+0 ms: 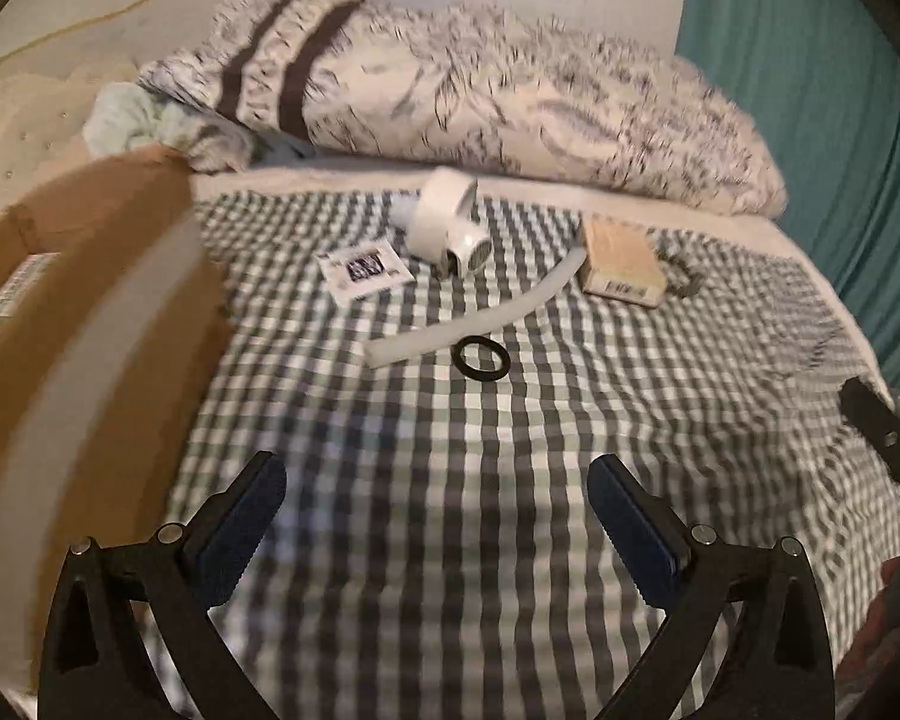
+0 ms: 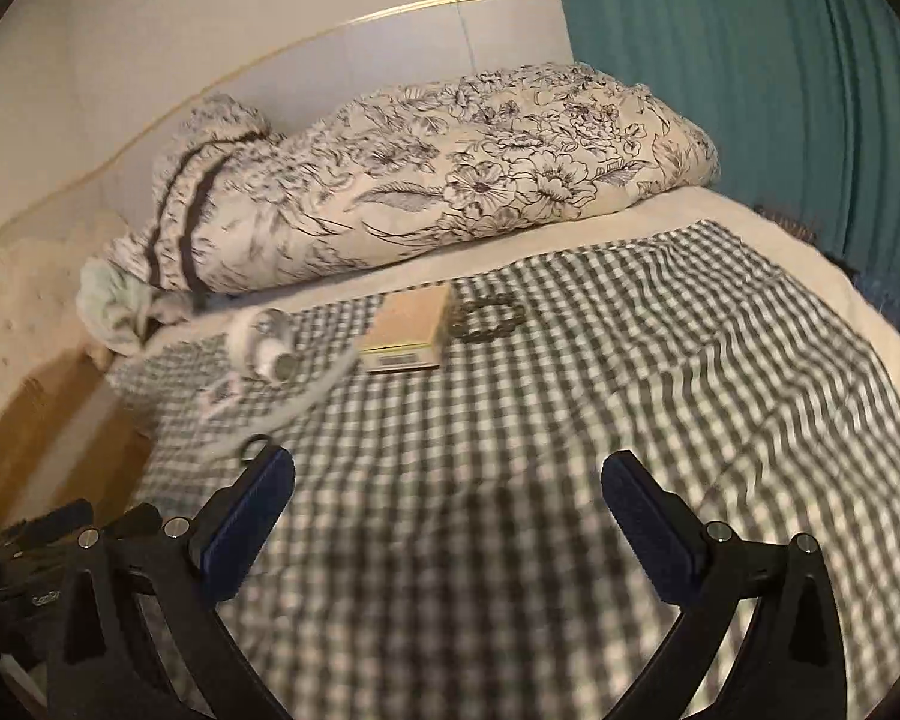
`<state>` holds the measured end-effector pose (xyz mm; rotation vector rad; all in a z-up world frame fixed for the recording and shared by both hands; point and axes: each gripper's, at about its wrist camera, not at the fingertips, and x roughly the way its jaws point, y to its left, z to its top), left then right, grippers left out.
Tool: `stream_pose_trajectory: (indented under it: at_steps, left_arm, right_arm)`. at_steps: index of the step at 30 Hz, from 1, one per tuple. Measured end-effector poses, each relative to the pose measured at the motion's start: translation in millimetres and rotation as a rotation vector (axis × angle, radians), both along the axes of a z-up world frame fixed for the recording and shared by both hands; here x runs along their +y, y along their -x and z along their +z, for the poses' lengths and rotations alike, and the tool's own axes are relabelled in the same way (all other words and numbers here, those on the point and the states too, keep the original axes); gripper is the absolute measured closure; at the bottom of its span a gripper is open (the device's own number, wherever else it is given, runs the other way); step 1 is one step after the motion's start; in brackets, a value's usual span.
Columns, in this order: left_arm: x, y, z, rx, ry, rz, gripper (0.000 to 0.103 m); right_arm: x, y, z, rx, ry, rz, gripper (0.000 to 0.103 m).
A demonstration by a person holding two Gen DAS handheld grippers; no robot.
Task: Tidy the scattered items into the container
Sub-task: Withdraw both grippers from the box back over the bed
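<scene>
Several small items lie on a grey-checked cloth (image 1: 450,540) on a bed. They include a white round device (image 1: 450,228), a printed sachet (image 1: 363,269), a white strip (image 1: 480,312), a black ring (image 1: 480,354), a tan carton (image 1: 621,264) and a beaded band (image 1: 684,276). An open cardboard box (image 1: 90,276) stands at the left with a small packet (image 1: 21,288) inside. My left gripper (image 1: 437,468) is open and empty, short of the ring. My right gripper (image 2: 449,459) is open and empty above the cloth, and the tan carton (image 2: 408,330) and beaded band (image 2: 489,315) lie beyond it.
A rolled floral duvet (image 1: 510,96) lies along the far side of the bed, with a pale green cloth (image 1: 132,120) at its left end. A teal curtain (image 1: 798,90) hangs at the right. The other gripper's dark body (image 1: 882,420) shows at the right edge.
</scene>
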<state>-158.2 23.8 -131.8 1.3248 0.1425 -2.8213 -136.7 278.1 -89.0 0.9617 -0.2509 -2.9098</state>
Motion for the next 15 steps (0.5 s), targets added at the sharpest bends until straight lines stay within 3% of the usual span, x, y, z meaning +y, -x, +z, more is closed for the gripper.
stream_pose_trajectory:
  at_steps: [5,8,15]
  left_arm:
    - [8,44,-19,-0.004,-0.019,0.017,0.0]
    - [14,65,-27,-0.012,0.017,0.014,0.0]
    - [14,89,-51,-0.036,0.037,0.013,0.0]
  right_arm:
    - [5,44,-13,-0.01,-0.011,0.029,0.0]
    - [4,66,-22,-0.032,-0.002,0.032,0.0]
    - [-10,95,-49,-0.066,0.024,0.042,0.0]
